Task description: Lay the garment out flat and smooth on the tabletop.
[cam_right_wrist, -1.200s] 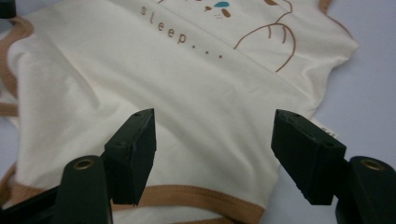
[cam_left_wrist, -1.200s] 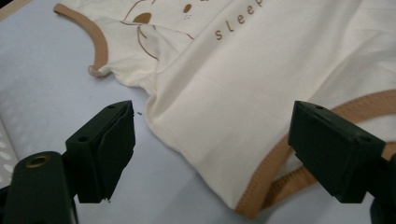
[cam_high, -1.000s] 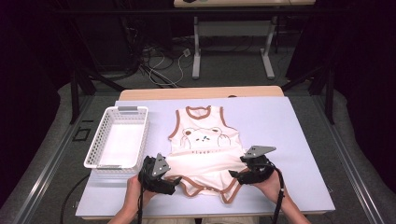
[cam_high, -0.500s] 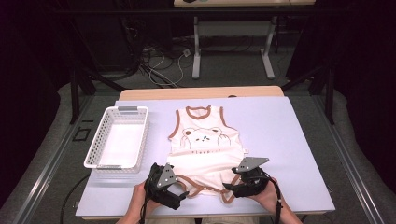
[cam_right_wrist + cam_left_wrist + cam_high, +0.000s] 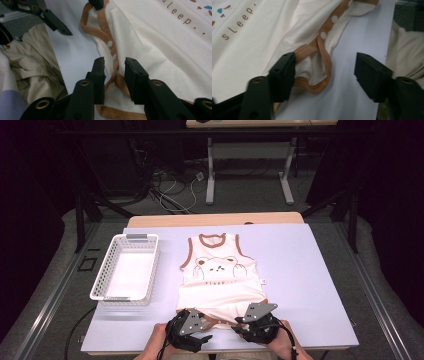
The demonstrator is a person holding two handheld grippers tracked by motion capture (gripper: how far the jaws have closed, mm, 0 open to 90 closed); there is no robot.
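While the white basket (image 5: 125,270) sits at the table's (image 5: 320,270) left, the cream bodysuit (image 5: 220,275) lies flat at the middle, neck away from the person, its brown-trimmed bottom hem (image 5: 322,62) at the near edge. The left gripper (image 5: 192,327) has just been closing: 1 jaw touches the trim, the other stands apart on bare table. The right gripper (image 5: 115,68) has just been closing, its 2 jaws narrowly astride the snap-button trim. Judged step: taking hold of the hem to fold; next, both must pinch firmly before lifting together.
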